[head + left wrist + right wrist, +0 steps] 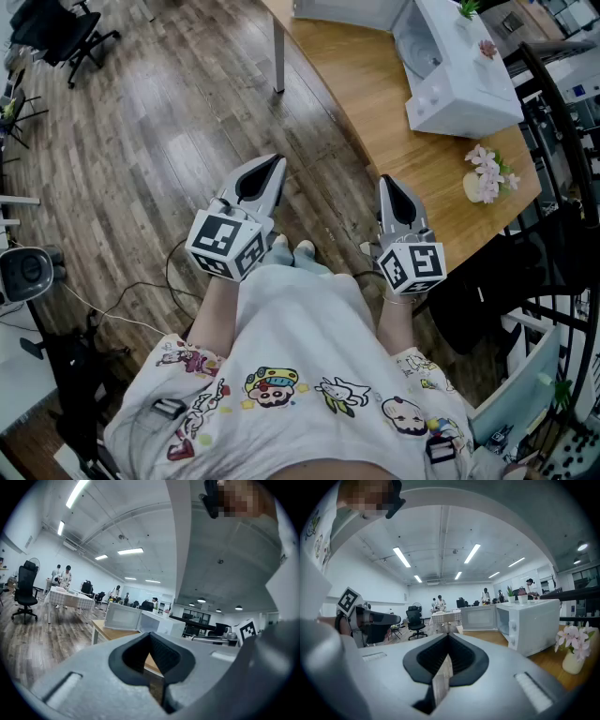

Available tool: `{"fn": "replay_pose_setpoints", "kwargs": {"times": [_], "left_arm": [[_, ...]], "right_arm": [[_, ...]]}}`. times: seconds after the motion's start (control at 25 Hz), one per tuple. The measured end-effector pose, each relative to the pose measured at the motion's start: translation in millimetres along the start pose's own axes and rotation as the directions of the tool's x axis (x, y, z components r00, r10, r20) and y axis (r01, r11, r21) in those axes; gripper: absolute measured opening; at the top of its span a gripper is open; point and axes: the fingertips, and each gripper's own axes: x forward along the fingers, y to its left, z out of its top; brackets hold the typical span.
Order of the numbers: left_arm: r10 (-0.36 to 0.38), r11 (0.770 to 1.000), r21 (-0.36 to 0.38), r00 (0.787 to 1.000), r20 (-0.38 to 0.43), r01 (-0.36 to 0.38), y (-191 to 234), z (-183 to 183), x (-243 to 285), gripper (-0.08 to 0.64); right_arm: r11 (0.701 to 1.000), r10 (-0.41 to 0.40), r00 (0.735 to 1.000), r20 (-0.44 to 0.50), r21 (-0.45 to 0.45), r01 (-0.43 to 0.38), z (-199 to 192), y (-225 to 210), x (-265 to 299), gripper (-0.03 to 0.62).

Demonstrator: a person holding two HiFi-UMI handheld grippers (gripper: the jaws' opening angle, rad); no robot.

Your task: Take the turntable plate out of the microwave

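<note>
**A:** Head view, what's around?
**B:** White boxy microwave (464,89) on a wooden desk (394,122), door swung open. A pale round shape on the cavity floor looks like the turntable plate (424,54), but it's small in frame. Potted plants (469,7) sit on the microwave's top. Pink flowers in a pale vase (486,178) stand on the desk, on the near side of the microwave. Left gripper (272,169) is well short of the microwave, over plank floor (141,141). Right gripper (388,187) is at the desk edge.
**A:** Left gripper view?
**B:** Smooth grey shell, black ribbed fingers (164,656) pressed together, nothing between them. Microwave ahead, its door on its left. A black-and-white marker cube (247,630) shows right of the microwave.
**A:** Right gripper view?
**B:** The ribbed fingers (459,656) are closed tip to tip and empty. Microwave ahead to the right, with the vase right of it. An office chair (415,620) stands far left of the microwave.
</note>
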Motion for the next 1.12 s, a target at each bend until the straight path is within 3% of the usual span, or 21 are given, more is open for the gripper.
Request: {"fn": "replay_pose_setpoints", "kwargs": {"times": [0.52, 0.76, 1.12], "left_arm": [[0.073, 0.997, 0.001, 0.997, 0.030, -0.073, -10, -3, 14, 0.029], [0.111, 0.994, -0.002, 0.994, 0.025, -0.111, -3, -5, 16, 0.056], [0.090, 0.996, -0.015, 0.996, 0.027, -0.089, 34, 4, 49, 0.080]], "right_arm": [[0.996, 0.094, 0.996, 0.011, -0.014, -0.094, -2, -17, 3, 0.011], [0.991, 0.133, 0.991, 0.019, 0.010, -0.134, -1, -17, 9, 0.057], [0.992, 0.126, 0.992, 0.018, 0.021, -0.126, 6, -27, 53, 0.104]]}}
